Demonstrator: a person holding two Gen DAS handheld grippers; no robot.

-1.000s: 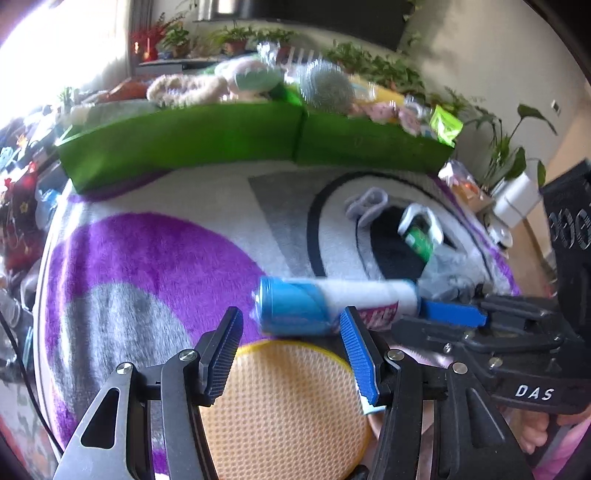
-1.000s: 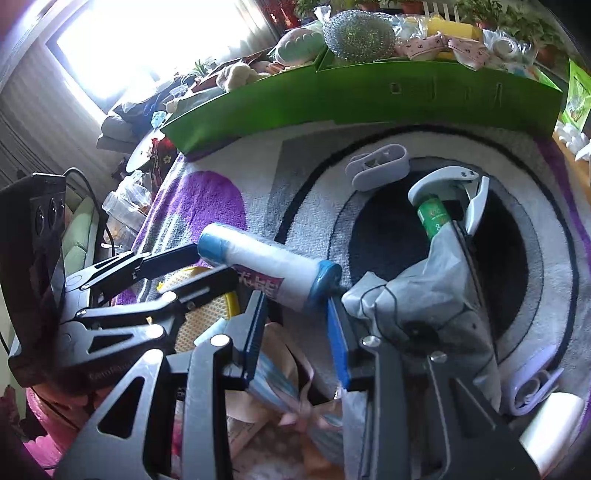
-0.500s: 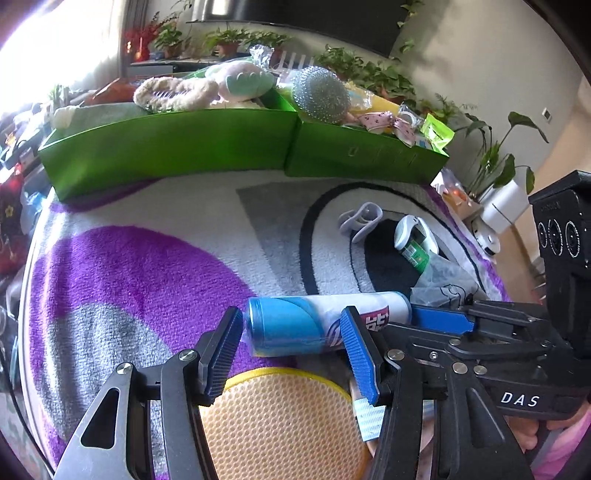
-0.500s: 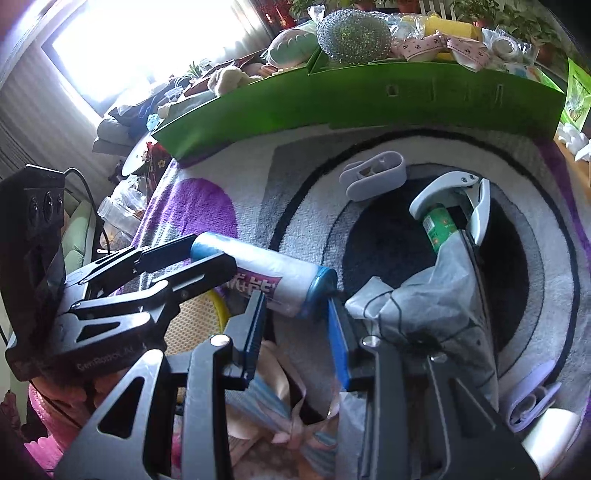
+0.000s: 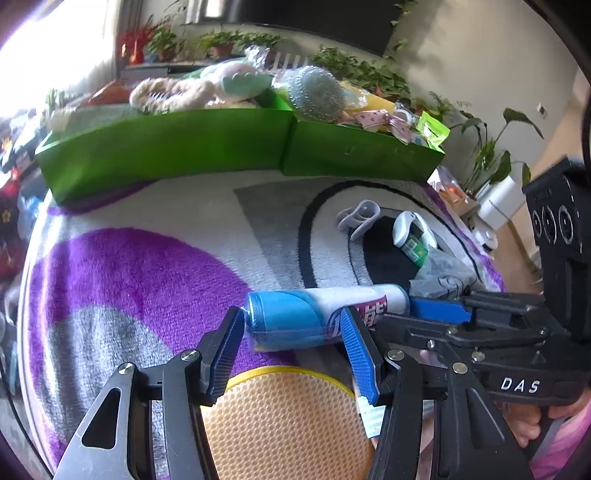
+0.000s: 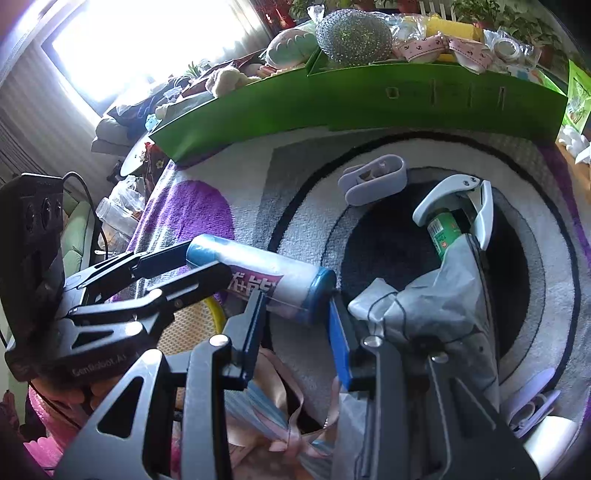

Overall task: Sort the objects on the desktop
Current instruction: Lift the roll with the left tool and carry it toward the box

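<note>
Blue-capped white roll point(image 5: 325, 314), one only, lies crosswise at lower centre of both views, gripped at each end by a gripper. Left gripper point(image 5: 291, 332): two blue-padded fingers, partly closed, pads pressed on the blue end of the roll. Right gripper point(image 6: 295, 314): two fingers, narrowly parted, clamped on the other, blue-rimmed end; in the left view it enters from the right edge, with a hand point(image 5: 532, 424) partly seen beneath it at lower right.

Surface: plush rug point(image 5: 147, 266), purple, grey, white and black rings.

Count on the rug:
- One yellow-rimmed orange mesh pad point(image 5: 288, 424), bottom centre of the left view, just below the roll.
- One lilac clip point(image 6: 373, 181), centre-right, above the black disc of the rug pattern.
- A second lilac clip point(image 6: 532, 406), lower right of the right view, beside one white cylinder point(image 6: 550, 439).
- One spray bottle point(image 6: 454, 214), white trigger head, green label, its body under a grey bag point(image 6: 443, 295).
- One bundle of pink ribbon point(image 6: 288, 417), bottom centre, under the right gripper.

Two green trays point(image 5: 177, 147) stand side by side along the top, both heaped: one metal scourer point(image 6: 352, 35), soft toys, packets. Further counts there cannot be made out. Potted plants point(image 5: 491, 155) at upper right.
</note>
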